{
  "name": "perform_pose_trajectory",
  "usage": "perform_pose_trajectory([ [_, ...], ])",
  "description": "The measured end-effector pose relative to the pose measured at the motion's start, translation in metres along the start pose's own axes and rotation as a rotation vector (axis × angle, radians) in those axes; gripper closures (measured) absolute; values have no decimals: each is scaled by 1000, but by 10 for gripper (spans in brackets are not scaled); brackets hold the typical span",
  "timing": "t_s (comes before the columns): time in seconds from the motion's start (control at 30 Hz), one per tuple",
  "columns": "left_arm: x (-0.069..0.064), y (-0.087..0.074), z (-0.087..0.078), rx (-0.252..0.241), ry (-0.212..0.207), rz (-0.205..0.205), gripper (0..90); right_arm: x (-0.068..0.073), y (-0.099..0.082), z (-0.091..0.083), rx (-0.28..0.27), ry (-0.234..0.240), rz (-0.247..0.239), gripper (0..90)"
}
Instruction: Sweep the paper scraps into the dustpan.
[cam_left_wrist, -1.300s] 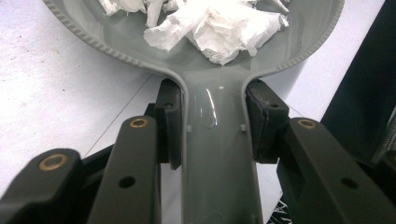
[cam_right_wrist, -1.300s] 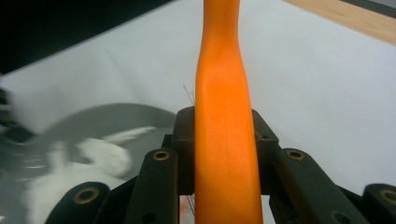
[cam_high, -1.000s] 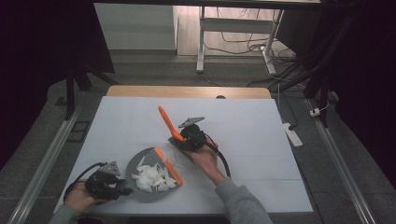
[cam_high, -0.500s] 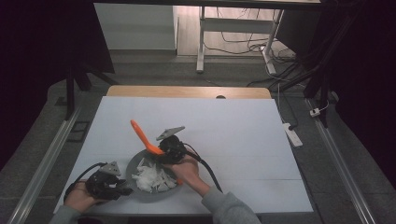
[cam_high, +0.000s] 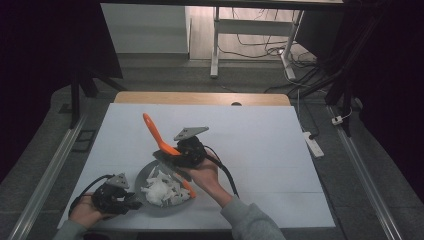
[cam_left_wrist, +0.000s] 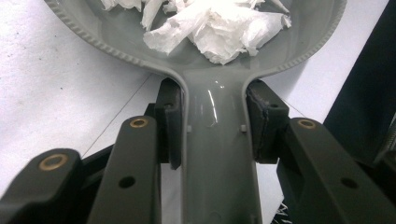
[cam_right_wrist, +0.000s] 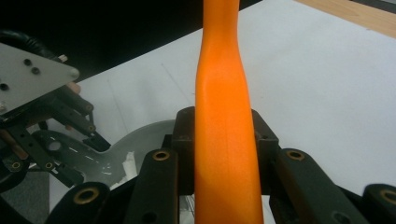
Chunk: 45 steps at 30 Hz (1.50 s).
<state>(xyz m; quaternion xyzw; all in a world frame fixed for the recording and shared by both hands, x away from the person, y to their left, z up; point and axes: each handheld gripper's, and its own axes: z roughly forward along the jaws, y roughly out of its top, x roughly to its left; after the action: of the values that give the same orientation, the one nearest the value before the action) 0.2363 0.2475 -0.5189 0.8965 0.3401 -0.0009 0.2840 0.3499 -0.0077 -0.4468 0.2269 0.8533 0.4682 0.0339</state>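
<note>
Gripping, right gripper (cam_right_wrist: 223, 140): jaws closed on the orange spatula (cam_right_wrist: 224, 121), one pad against each side of its handle; seen in the high view held over the far right edge of the pan, with its grey plate on top.
Left gripper (cam_left_wrist: 215, 121): jaws clamped on the grey pan handle (cam_left_wrist: 215, 154), pads pressed to both of its sides; in the high view it sits at the near left corner of the table, just left of the pan.
Orange spatula: long and smooth; one end rises tilted toward the far left above the gripper, the other end reaches down to the pan's right side beside the white pieces.
Grey pan (cam_high: 145, 175): round and shallow with a beaded rim, resting on the white table (cam_high: 260, 140) near its front edge, left of centre.
White pieces (cam_high: 161, 187): crumpled, torn scraps heaped inside the pan, mostly in its middle.
Hands: one on each gripper, forearms entering from the near edge.
</note>
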Motion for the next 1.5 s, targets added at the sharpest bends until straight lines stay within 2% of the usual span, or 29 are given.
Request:
perform_pose_trajectory([
  [0.13, 0, -1, 2, -1, 1, -1, 616, -5, -3, -3, -1, -9, 13, 707],
  [0.2, 0, -1, 3, 3, -1, -3, 616, -4, -5, -1, 1, 8, 19, 707],
  [0.23, -1, -1, 4, 4, -1, -4, 616, -1, -6, 1, 5, 17, 18, 707],
  [0.3, -1, -1, 3, 2, 1, -5, 616, 5, -9, 7, 40, 20, -16, 707],
  [0.4, -1, -1, 3, 2, 2, -4, 616, 4, -17, 15, 87, -22, -48, 707],
  [0.47, -1, -1, 3, 3, 2, -3, 616, -5, -21, 19, 112, -106, -75, 707],
  [0.5, -1, -1, 3, 2, 1, -3, 616, -11, -23, 20, 121, -128, -54, 707],
  [0.53, -1, -1, 3, 2, 1, -3, 616, -18, -26, 22, 129, -130, -31, 707],
  [0.6, 0, -1, 3, 4, -1, 0, 616, -26, -33, 26, 157, -158, -20, 707],
  [0.67, 0, 0, 4, 4, 0, -1, 616, -29, -38, 31, 168, -137, 8, 708],
  [0.8, -1, 0, 4, 5, 2, -3, 616, -15, -37, 38, 140, -62, 25, 708],
  [0.87, -1, 0, 4, 4, 4, -4, 616, -4, -33, 40, 129, -4, 39, 707],
  [0.97, -1, -1, 4, -3, 1, -9, 616, 13, -24, 39, 100, 50, 8, 707],
  [1.03, -1, -1, 4, -9, 4, -10, 616, 18, -18, 34, 73, 39, -19, 707],
  [1.17, 0, -3, 4, -28, -1, -13, 617, 15, -10, 19, 24, -34, -65, 707],
  [1.27, 0, -3, 4, -27, -3, -14, 617, 10, -7, 6, -6, -65, -65, 707],
  [1.5, -1, -3, 5, -28, -2, -15, 616, 4, -5, -13, -34, -86, -66, 707],
])
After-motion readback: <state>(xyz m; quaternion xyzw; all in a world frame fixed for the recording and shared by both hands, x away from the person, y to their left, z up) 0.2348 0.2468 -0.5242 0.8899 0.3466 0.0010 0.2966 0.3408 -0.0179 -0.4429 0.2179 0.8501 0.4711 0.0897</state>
